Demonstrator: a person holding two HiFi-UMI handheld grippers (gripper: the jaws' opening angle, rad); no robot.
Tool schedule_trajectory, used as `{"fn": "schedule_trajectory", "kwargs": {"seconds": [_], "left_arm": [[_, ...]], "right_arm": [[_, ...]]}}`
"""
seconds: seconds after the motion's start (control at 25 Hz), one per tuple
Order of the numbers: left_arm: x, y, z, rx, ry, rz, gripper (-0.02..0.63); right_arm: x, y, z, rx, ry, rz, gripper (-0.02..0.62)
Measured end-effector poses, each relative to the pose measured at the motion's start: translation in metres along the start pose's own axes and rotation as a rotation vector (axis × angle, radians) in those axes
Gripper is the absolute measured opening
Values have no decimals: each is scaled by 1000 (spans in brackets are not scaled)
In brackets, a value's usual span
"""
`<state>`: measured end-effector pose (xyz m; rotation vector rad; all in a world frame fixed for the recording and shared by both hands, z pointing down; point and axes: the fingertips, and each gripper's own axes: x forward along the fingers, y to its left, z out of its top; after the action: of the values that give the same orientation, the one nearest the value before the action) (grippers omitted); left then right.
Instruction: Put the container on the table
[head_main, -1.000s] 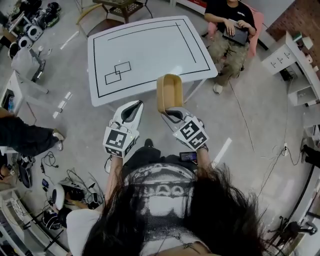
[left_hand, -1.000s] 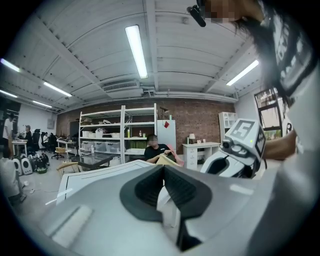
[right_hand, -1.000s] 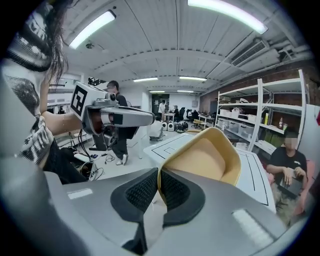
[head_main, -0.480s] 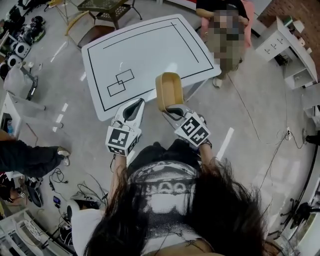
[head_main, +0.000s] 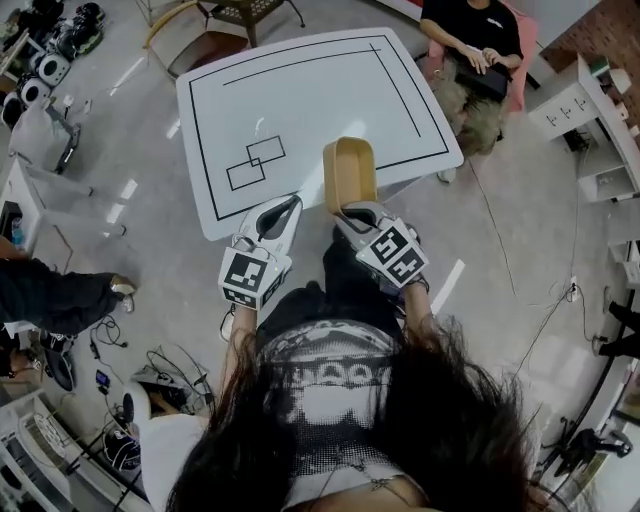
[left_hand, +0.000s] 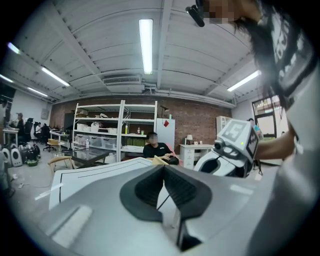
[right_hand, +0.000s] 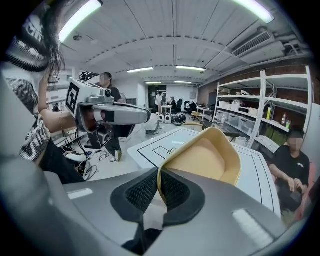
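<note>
The container (head_main: 350, 175) is a tan, oblong, empty tub, held out tilted over the near edge of the white table (head_main: 300, 95), which has black lines marked on it. My right gripper (head_main: 353, 211) is shut on the tub's near rim; in the right gripper view the thin rim (right_hand: 159, 176) sits pinched between the pads and the bowl (right_hand: 206, 157) opens beyond them. My left gripper (head_main: 283, 210) hangs beside it at the table's near edge, its jaws together on nothing (left_hand: 163, 171).
A person (head_main: 470, 50) sits on a pink chair at the table's far right corner. White drawers (head_main: 580, 110) stand to the right, a glass table (head_main: 245, 10) behind, shelving (right_hand: 260, 115) further back. Gear and cables (head_main: 130, 400) litter the floor at left.
Both grippers have moved forward towards the table. The container went with the right one and now reaches over the table's near edge.
</note>
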<state>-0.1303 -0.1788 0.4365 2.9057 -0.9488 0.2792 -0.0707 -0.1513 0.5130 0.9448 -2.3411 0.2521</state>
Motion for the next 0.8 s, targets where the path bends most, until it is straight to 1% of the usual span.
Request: {"fn": "schedule_trajectory", "kwargs": {"seconds": [0.16,0.28,0.48,0.64,0.8], "left_arm": [[19,25,-1,-6,4,49,0],[37,49,4,-6,11,81,0],[83,81,25,-26,-18,161,0],[123,97,38,-22,-17,186,0],[150,117,42,-21,-4,221,0]], "right_arm": [[21,-31,6,-20,-1,35,22],[39,-62,13,-35,7,50,21],[54,-131,22,-98,47,90,22],[71,-185,22,-136,73,111,22],[103,-233,22,-187,109,136,21]]}}
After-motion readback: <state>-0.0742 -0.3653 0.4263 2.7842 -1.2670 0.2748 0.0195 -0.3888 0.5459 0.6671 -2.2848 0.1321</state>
